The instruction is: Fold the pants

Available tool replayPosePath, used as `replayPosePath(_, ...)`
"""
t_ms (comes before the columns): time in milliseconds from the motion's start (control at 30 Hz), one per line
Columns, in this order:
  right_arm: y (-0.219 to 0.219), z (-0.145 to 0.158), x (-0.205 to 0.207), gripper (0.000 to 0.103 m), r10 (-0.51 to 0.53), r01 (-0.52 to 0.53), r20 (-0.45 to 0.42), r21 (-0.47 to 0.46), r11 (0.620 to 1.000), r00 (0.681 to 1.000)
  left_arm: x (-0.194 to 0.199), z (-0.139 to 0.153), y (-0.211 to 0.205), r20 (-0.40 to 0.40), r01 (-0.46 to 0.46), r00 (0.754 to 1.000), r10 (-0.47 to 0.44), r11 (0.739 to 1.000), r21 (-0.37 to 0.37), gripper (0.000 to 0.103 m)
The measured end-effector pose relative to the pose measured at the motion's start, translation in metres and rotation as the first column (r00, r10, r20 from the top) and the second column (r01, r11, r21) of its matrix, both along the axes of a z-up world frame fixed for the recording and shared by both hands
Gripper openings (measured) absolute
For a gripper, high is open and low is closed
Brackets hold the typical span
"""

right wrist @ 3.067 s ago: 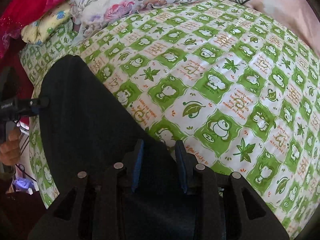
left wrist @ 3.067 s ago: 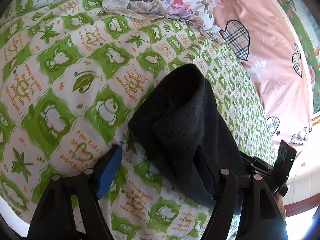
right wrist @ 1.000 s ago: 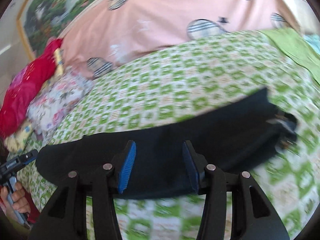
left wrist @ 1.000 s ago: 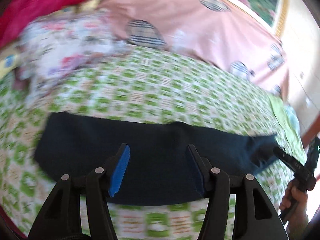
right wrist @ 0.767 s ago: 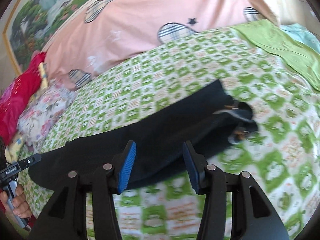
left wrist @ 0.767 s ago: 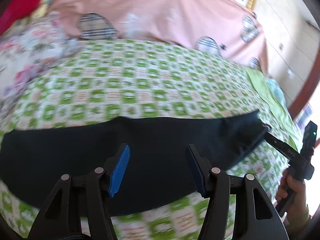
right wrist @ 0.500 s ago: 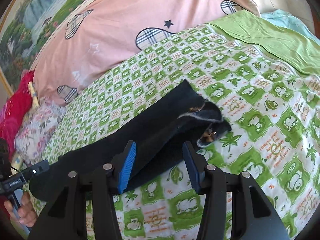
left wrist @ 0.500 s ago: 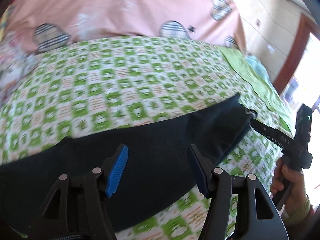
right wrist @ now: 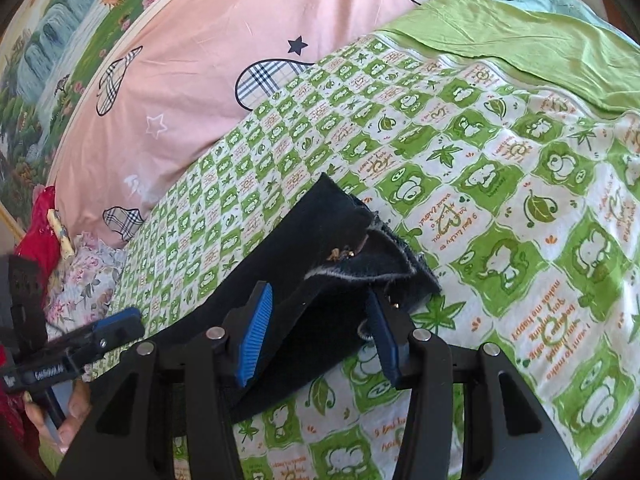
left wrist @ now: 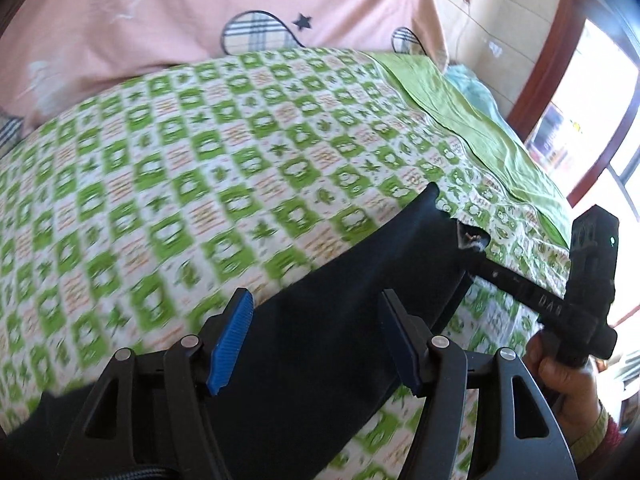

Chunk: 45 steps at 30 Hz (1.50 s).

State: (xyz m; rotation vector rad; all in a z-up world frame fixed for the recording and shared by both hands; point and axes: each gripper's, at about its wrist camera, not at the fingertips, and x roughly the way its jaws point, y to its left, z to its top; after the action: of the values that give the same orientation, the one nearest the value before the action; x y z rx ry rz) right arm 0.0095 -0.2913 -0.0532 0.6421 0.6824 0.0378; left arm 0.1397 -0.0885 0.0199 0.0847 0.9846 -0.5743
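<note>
Dark navy fabric pants [right wrist: 280,280] stretched long across green-checked bed [right wrist: 500,208] for folding; right tool [right wrist: 316,334] closing over waistband, not yet pinching; left tool [left wrist: 316,340] opening, empty, above cloth.

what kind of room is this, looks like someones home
Most likely a bedroom in a home: dark pants lie on a bed with a green patterned sheet, a pink quilt lies behind, and a floral pillow sits at one end.

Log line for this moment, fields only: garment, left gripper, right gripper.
garment: dark pants lying in a long strip on green bedsheet | left gripper: opening, over pants, nothing gripped | right gripper: closing around waistband end
</note>
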Motion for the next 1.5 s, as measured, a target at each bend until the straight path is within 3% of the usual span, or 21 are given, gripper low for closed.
replayPosePath(133,-0.003,-0.001,-0.003,0.008,-0.005,0.005,0.006,-0.02,1.0,1.0,0.017,-0.004,-0.027,-0.026,0.057,0.998,-0.056,0.998,0.021,0.066)
replayPosePath(367,-0.02,-0.004,-0.018,0.006,-0.034,0.034,0.007,-0.005,0.999,0.999,0.043,-0.024,-0.068,-0.122,0.16,0.98,-0.156,0.987,0.029,0.066)
replayPosePath(467,-0.027,-0.004,-0.026,0.0,-0.06,0.06,0.001,-0.011,0.998,0.998,0.051,-0.035,-0.083,-0.151,0.194,0.971,-0.184,0.979,0.057,0.066)
replayPosePath(567,-0.039,-0.008,-0.029,0.002,-0.055,0.055,0.003,0.091,0.994,0.998,0.058,-0.041,-0.092,-0.172,0.218,0.964,-0.205,0.974,0.06,0.066)
replayPosePath(633,-0.042,-0.011,-0.029,0.011,-0.049,0.049,-0.004,0.147,0.988,0.999,0.063,-0.042,-0.096,-0.18,0.223,0.961,-0.211,0.973,0.054,0.066)
replayPosePath(667,-0.041,-0.011,-0.029,0.032,-0.046,0.046,-0.005,0.157,0.986,0.999,0.065,-0.041,-0.098,-0.183,0.227,0.959,-0.215,0.973,0.049,0.066)
replayPosePath(700,-0.039,-0.012,-0.029,0.06,-0.047,0.048,-0.009,0.164,0.985,0.999,0.066,-0.04,-0.1,-0.186,0.234,0.957,-0.222,0.971,0.042,0.066)
replayPosePath(733,-0.038,-0.013,-0.029,0.066,-0.046,0.046,-0.002,0.173,0.984,0.999,0.068,-0.039,-0.102,-0.194,0.245,0.953,-0.234,0.969,0.035,0.066)
replayPosePath(800,-0.033,-0.015,-0.026,0.066,-0.039,0.037,0.006,0.181,0.983,0.999,0.072,-0.039,-0.105,-0.205,0.263,0.946,-0.251,0.964,0.031,0.066)
replayPosePath(867,-0.029,-0.017,-0.019,0.061,-0.03,0.031,-0.005,0.175,0.984,1.0,0.075,-0.041,-0.109,-0.216,0.28,0.939,-0.268,0.959,0.029,0.066)
replayPosePath(933,-0.029,-0.021,-0.012,0.047,-0.031,0.032,-0.01,0.19,0.981,0.999,0.08,-0.046,-0.114,-0.234,0.291,0.932,-0.276,0.956,0.032,0.066)
replayPosePath(1033,-0.034,-0.032,-0.005,0.018,-0.037,0.043,-0.032,0.229,0.973,0.999,0.085,-0.053,-0.121,-0.27,0.302,0.919,-0.289,0.953,0.009,0.066)
replayPosePath(1067,-0.035,-0.036,-0.004,0.015,-0.036,0.043,-0.033,0.239,0.97,0.999,0.087,-0.057,-0.125,-0.287,0.311,0.91,-0.299,0.95,-0.004,0.065)
replayPosePath(1167,-0.034,-0.035,-0.008,0.013,-0.035,0.035,-0.006,0.23,0.973,0.999,0.087,-0.067,-0.138,-0.315,0.334,0.893,-0.321,0.943,-0.013,0.06)
replayPosePath(1233,-0.035,-0.035,-0.01,0.012,-0.035,0.034,0.001,0.227,0.973,0.999,0.085,-0.073,-0.147,-0.298,0.341,0.897,-0.326,0.94,-0.002,0.059)
replayPosePath(1300,-0.036,-0.035,-0.011,0.012,-0.034,0.031,0.011,0.232,0.972,0.999,0.081,-0.07,-0.152,-0.27,0.359,0.898,-0.348,0.933,-0.009,0.038)
replayPosePath(1333,-0.036,-0.036,-0.012,0.012,-0.034,0.029,0.015,0.234,0.972,0.999,0.08,-0.068,-0.152,-0.274,0.366,0.892,-0.361,0.93,-0.035,0.016)
replayPosePath(1500,-0.033,-0.024,-0.016,0.012,-0.005,-0.009,0.061,0.237,0.971,0.998,0.073,-0.05,-0.139,-0.244,0.347,0.901,-0.359,0.933,-0.094,0.01)
